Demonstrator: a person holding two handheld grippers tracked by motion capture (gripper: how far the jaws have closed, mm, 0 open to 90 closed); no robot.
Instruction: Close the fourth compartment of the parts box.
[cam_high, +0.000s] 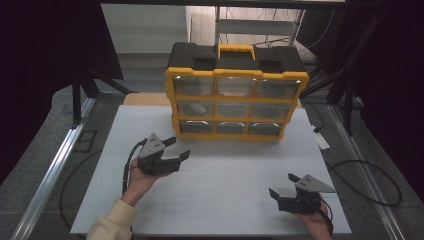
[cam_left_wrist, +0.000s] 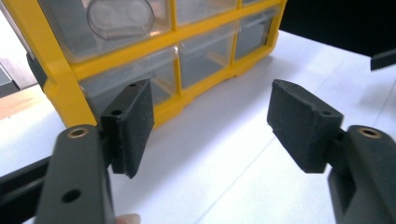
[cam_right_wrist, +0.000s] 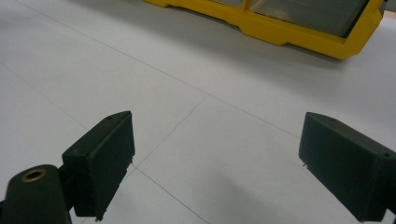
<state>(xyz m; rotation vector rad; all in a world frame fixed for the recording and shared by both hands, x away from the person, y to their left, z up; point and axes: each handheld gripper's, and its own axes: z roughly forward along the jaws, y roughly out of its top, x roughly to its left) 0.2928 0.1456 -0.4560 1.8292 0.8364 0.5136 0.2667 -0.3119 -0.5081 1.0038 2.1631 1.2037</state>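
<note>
- The left gripper (cam_high: 179, 147) is held over the left half of the white table (cam_high: 225, 200), just in front of the organizer's lower left corner; its jaws stand wide apart with nothing between them, and they point right and toward the far edge.
- In the left gripper view, bare table surface lies between the two black pads (cam_left_wrist: 133, 123), and the organizer is close ahead.
- The yellow and black drawer organizer (cam_high: 235, 92) stands upright at the far edge of the table, roughly centred, with its long axis running left to right along that edge; its drawer fronts face the near edge and its yellow handle (cam_high: 236, 50) is on top.
- Nine clear drawers are set in three rows; a pale rounded item (cam_left_wrist: 119, 18) is seen inside the left drawer of the middle row.
- The right gripper (cam_high: 284, 186) is held near the table's near right corner, well apart from the organizer; its jaws are spread wide and empty, pointing left and toward the far edge.
- Dark cables (cam_high: 370, 185) lie on the floor beyond the right edge.
</note>
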